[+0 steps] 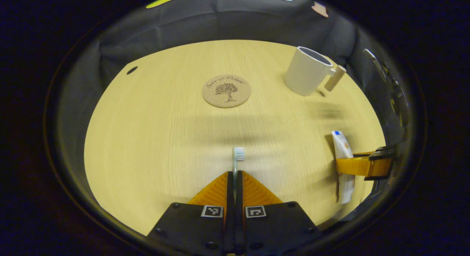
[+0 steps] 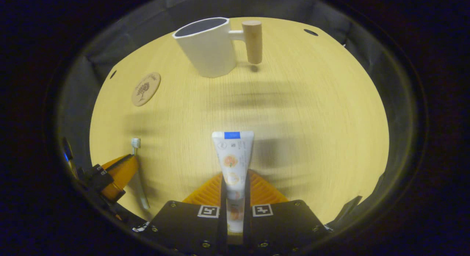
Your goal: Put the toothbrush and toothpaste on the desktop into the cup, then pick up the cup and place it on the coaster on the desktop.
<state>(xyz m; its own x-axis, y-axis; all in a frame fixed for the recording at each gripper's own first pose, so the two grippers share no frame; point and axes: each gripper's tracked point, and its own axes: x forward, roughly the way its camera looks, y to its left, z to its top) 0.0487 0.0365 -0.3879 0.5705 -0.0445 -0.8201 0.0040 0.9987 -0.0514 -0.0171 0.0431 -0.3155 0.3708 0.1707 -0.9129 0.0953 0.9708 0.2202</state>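
In the left gripper view, our left gripper point(image 1: 235, 177) has its orange fingers pressed together on the handle of the toothbrush point(image 1: 237, 161), pinching it low so the bristled head sticks out free ahead of the fingertips. Its long axis runs straight along the fingers, head pointing toward the cork coaster point(image 1: 226, 91), which lies near the middle of the desk point(image 1: 147, 138). The white cup point(image 1: 307, 71) with its wooden handle stands upright toward the far right corner. Near the right edge, the right gripper point(image 1: 361, 165) clamps the toothpaste tube point(image 1: 343, 164) across its middle.

In the right gripper view, our right gripper point(image 2: 235, 190) pinches the toothpaste tube point(image 2: 232, 164) between both fingers. The tube lies along the fingers, its flat crimped end pointing forward toward the cup point(image 2: 207, 46); we judge that suits dropping it endwise through the cup's open mouth. The coaster point(image 2: 145, 89) sits toward the left edge, well apart from the cup. At lower left the left gripper point(image 2: 121, 171) holds the toothbrush point(image 2: 137, 164), head up and away from us.
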